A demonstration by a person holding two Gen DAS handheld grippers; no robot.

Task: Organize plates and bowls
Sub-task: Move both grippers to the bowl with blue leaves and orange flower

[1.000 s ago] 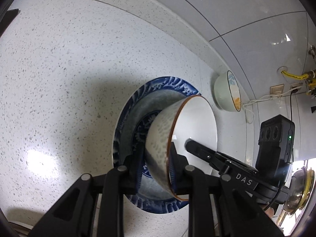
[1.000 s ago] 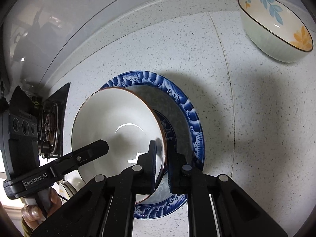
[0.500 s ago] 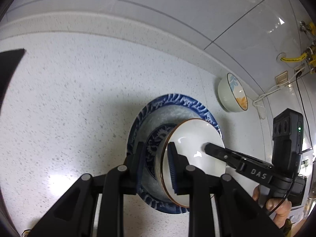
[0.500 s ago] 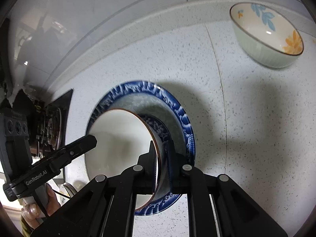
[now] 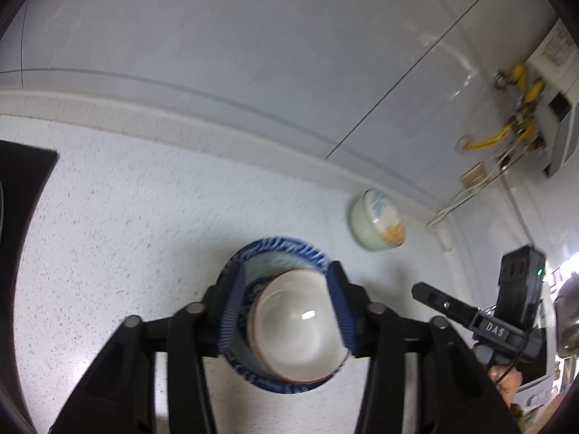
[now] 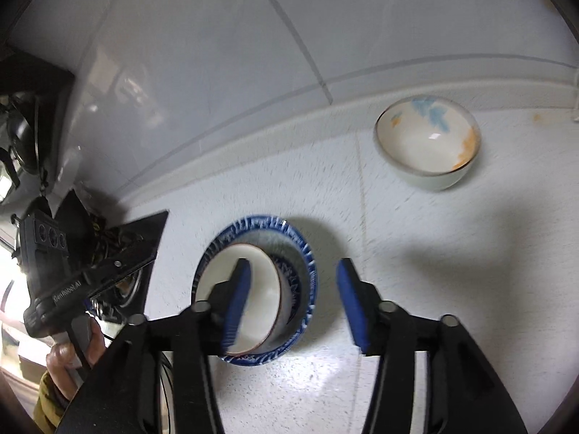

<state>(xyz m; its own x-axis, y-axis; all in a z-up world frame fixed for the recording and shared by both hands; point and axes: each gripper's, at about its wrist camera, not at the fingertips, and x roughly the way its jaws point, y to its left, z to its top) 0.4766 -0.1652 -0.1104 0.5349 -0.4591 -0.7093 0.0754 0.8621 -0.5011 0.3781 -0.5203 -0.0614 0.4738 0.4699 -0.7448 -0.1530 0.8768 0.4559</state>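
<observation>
Release has just happened: both grippers, left gripper [image 5: 286,307] and right gripper [image 6: 295,302], now spread their fingers wide, empty; white bowl [image 5: 296,340] sits on blue plate [image 6: 307,264]. Floral bowl [image 6: 429,146] waits at 2 o'clock.

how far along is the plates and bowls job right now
Done: the white bowl sits in the blue plate. In hand: nothing; the left gripper and right gripper are both open. Left: the floral bowl stands apart by the wall.

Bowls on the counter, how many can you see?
2: a plain white bowl sitting on the blue plate, and a floral bowl alone near the wall. None looks hidden.
</observation>
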